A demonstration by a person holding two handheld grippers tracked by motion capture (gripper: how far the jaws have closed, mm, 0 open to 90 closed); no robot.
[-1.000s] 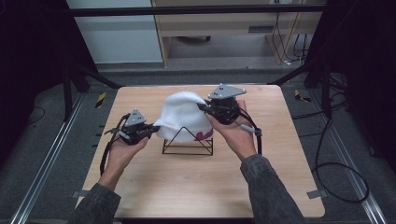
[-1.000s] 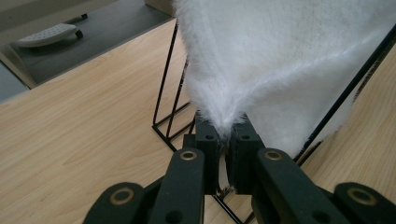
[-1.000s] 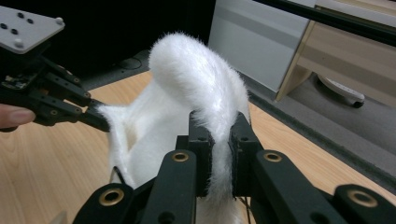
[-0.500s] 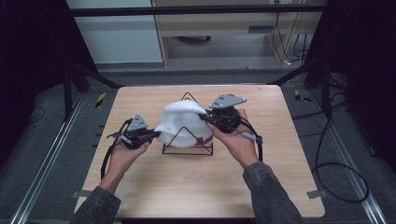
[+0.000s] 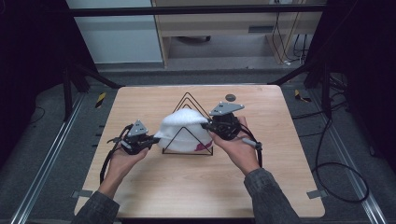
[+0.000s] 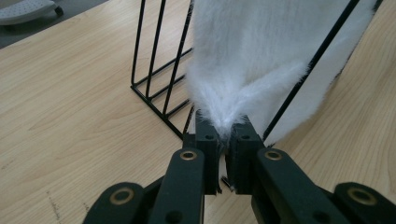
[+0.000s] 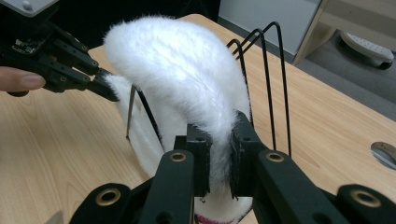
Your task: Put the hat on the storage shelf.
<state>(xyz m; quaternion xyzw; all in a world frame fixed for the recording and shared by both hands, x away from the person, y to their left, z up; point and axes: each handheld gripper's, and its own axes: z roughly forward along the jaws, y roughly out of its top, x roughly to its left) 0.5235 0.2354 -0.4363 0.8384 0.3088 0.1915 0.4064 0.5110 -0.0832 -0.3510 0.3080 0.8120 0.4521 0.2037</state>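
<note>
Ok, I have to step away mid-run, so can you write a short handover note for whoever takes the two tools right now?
Left tool: shut on the left edge of the white fluffy hat.
Right tool: shut on the hat's right edge.
Where things are: the hat is draped over the black wire rack, which stands mid-table; the rack's triangular front wire crosses the hat and its taller peaks rise behind it.
Done: both edges gripped, hat spread over the rack.
Left: probably settle the hat squarely on the rack, then open both tools and draw them back. Whether it already rests fully on the wires is hard to tell.
</note>
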